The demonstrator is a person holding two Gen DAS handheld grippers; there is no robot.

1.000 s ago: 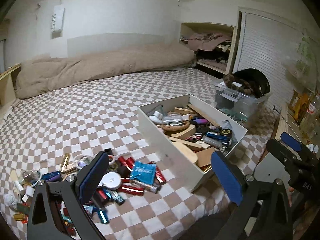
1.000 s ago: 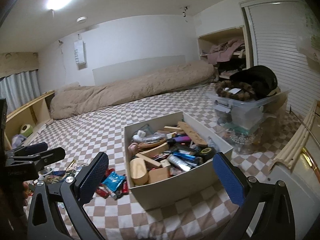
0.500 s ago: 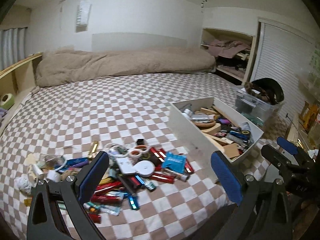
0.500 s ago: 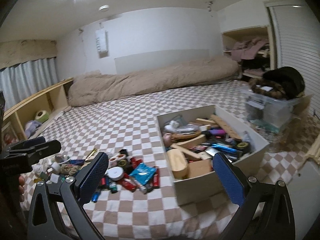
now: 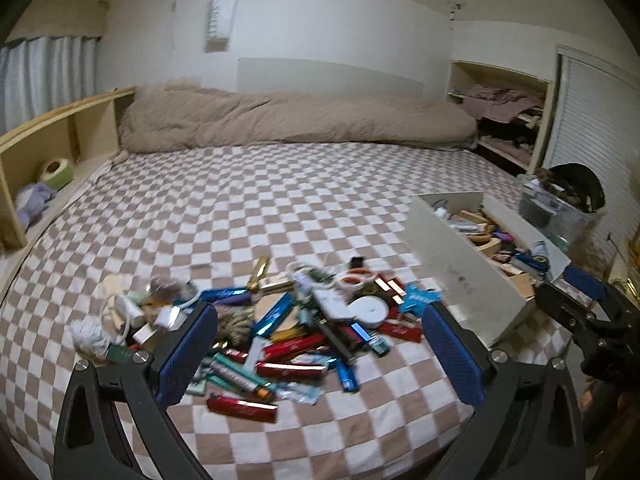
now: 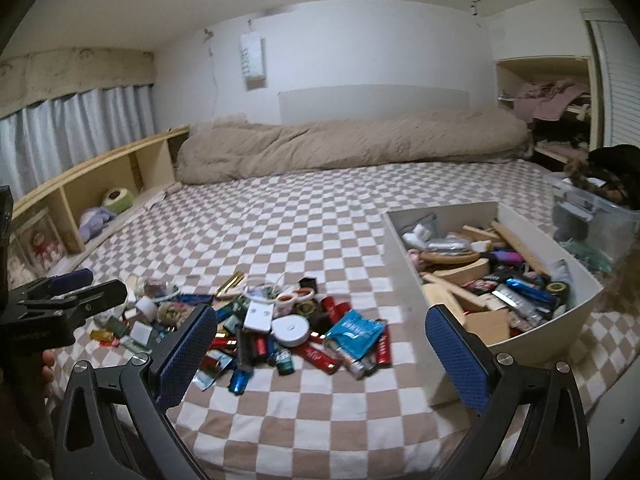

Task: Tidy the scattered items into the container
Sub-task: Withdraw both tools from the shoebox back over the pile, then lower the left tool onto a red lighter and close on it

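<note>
Scattered items point(image 5: 304, 320) heaped on the checkered bed point(image 5: 240, 208) just left of the white container point(image 5: 472, 280), lying between and beyond the wide-open, empty left gripper point(image 5: 320, 352). Right gripper point(image 6: 320, 352) likewise spread wide and empty, held level above the bed edge, pile ahead, container point(image 6: 568, 320) to its right. Compared with a second ago, both views swung leftward off the container and onto the pile.
</note>
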